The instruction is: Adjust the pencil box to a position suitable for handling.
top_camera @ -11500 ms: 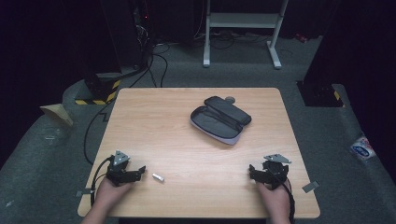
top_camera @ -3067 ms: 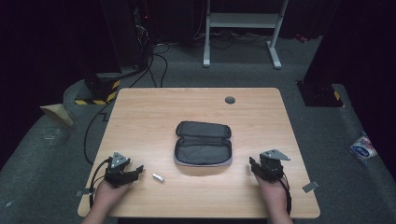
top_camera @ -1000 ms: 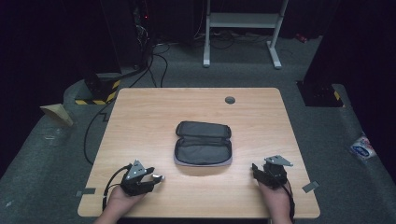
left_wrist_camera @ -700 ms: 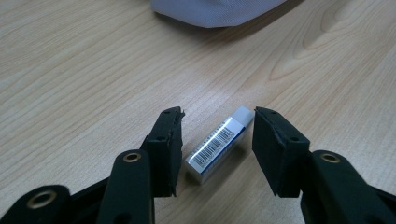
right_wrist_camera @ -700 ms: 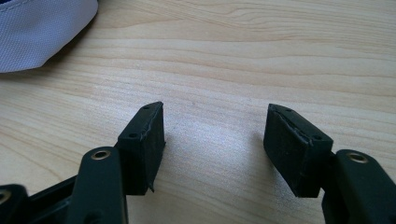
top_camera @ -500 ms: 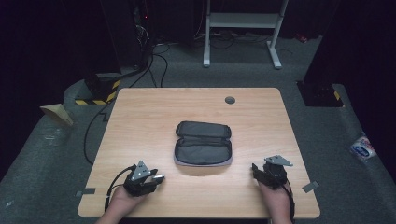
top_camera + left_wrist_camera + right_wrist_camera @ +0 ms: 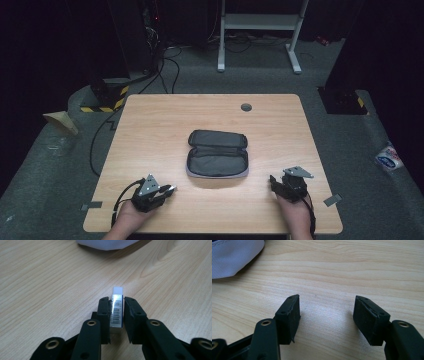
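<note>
Pinching the eraser (image 7: 117, 311) between both jaws, my left gripper (image 7: 117, 315) sits low over the near-left part of the table (image 7: 150, 125). The jaws have just been closing, and in the left gripper view the pads now press on the two long sides of the eraser, whose barcoded sleeve faces up and whose white end pokes out past the fingertips. The eraser rests on the wood, lying along the line of the jaws. In the high view the left gripper (image 7: 167, 190) points toward the right, with the eraser's pale end just visible at its tip, and the hand (image 7: 131, 220) behind it comes in from the bottom edge.

The pencil case (image 7: 218, 154) lies unzipped and open flat at the middle of the table, dark inside with a light grey rim, well apart from both grippers. A slice of its grey fabric (image 7: 105, 244) shows at the top of the left gripper view, beyond the eraser.

My right gripper (image 7: 274, 181) rests at the near-right of the table, pointing left. In the right gripper view its jaws stand spread (image 7: 325, 315) with bare wood between them, gripping nothing; the corner of the case (image 7: 232, 257) sits at upper left.

A small round grommet (image 7: 246, 107) marks the far edge of the table.
</note>
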Demonstrator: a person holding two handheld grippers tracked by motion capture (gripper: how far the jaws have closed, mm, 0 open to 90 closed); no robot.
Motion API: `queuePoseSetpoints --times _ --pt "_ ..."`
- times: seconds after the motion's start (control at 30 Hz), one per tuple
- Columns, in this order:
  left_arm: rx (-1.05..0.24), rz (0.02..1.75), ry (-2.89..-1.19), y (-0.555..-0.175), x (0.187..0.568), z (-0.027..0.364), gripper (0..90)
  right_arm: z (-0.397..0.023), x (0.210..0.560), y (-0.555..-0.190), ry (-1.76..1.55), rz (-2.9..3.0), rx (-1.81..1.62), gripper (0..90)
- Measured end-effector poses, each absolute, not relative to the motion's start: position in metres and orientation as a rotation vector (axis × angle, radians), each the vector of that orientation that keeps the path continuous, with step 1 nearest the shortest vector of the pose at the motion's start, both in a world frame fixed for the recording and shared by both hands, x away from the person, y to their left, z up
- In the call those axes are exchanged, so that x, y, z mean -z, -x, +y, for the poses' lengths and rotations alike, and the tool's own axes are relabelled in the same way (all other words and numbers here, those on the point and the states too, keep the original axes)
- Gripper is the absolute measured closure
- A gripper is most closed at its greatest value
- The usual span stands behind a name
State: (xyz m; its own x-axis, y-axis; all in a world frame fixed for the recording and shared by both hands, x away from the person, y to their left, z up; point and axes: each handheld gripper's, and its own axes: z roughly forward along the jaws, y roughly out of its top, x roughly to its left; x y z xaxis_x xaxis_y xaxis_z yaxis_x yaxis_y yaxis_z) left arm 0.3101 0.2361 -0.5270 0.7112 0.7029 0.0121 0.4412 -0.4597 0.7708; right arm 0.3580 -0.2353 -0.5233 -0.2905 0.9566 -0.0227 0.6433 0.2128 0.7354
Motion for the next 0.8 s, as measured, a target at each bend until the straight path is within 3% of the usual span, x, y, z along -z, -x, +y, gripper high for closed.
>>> queuePoseSetpoints --times 0.8 --pt "-0.446 0.93 -1.997 -0.312 0.521 0.247 79.2 -0.235 0.523 -0.358 -1.48 2.01 -0.862 38.2"
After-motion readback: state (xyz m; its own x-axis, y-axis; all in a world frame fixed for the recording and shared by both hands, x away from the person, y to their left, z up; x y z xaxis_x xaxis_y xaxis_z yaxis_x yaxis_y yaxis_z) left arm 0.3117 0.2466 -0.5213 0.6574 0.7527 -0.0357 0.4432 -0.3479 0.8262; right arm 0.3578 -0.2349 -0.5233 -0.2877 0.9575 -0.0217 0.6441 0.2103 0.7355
